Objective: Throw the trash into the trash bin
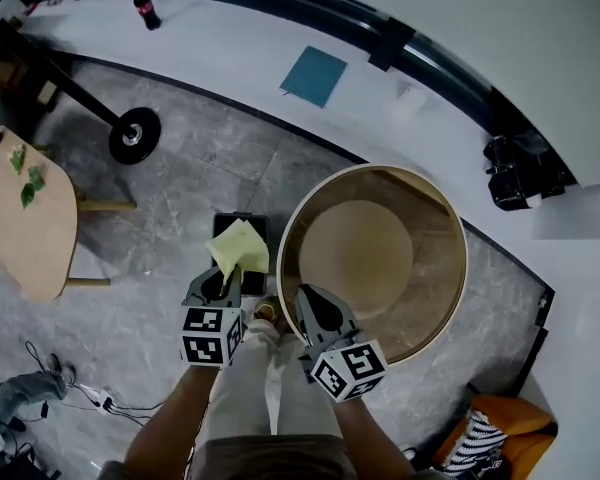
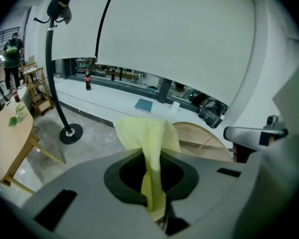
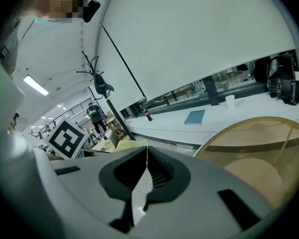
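My left gripper (image 1: 230, 276) is shut on a crumpled yellow paper (image 1: 240, 248), which sticks up past the jaw tips. In the left gripper view the yellow paper (image 2: 147, 133) runs down between the jaws of the left gripper (image 2: 152, 158). Right under it on the floor stands a small black bin (image 1: 255, 223), partly hidden by the paper. My right gripper (image 1: 308, 296) hangs beside it, over the rim of a round wooden tub. In the right gripper view the right gripper (image 3: 147, 148) is shut, with a thin white scrap (image 3: 139, 193) pinched between its jaws.
A large round wooden tub table (image 1: 440, 218) stands right of the bin. At the left is a wooden table (image 1: 25, 233) with green leaves. A black stand base (image 1: 135, 135), a cola bottle (image 1: 147, 10), a blue sheet (image 1: 314, 76), a black bag (image 1: 525, 173) and floor cables (image 1: 90, 398) lie around.
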Demonstrator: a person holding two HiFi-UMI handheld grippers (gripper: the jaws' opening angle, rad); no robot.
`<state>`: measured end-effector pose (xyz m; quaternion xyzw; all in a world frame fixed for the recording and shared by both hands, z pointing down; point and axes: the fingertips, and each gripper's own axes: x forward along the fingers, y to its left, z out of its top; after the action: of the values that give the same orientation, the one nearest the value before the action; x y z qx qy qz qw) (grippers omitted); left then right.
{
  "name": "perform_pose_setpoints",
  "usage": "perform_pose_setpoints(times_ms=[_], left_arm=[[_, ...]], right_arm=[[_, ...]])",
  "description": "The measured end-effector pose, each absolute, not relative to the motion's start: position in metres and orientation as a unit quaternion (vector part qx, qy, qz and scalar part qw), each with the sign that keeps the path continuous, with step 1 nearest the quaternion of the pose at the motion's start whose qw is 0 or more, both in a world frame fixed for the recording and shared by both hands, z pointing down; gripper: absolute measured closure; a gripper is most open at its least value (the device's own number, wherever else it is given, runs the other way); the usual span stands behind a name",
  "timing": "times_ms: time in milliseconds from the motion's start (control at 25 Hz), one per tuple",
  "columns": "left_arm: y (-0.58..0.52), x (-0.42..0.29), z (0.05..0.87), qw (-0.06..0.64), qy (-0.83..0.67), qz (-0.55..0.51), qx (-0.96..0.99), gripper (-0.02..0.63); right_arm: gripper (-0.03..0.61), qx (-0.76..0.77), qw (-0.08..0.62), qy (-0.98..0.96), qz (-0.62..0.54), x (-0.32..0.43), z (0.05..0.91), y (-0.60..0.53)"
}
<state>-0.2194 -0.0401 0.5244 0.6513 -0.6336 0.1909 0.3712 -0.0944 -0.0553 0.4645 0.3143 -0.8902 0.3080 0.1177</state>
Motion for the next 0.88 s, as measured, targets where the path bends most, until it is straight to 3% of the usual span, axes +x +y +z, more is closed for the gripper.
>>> perform_pose_setpoints(times_ms=[880], left_arm=[[-0.026,-0.268,0.709,0.427,-0.648,0.203,0.596,0.574]], right_arm=[[0.558,0.264,0.167,-0.900,0.304,-0.154,0.562,-0.071]])
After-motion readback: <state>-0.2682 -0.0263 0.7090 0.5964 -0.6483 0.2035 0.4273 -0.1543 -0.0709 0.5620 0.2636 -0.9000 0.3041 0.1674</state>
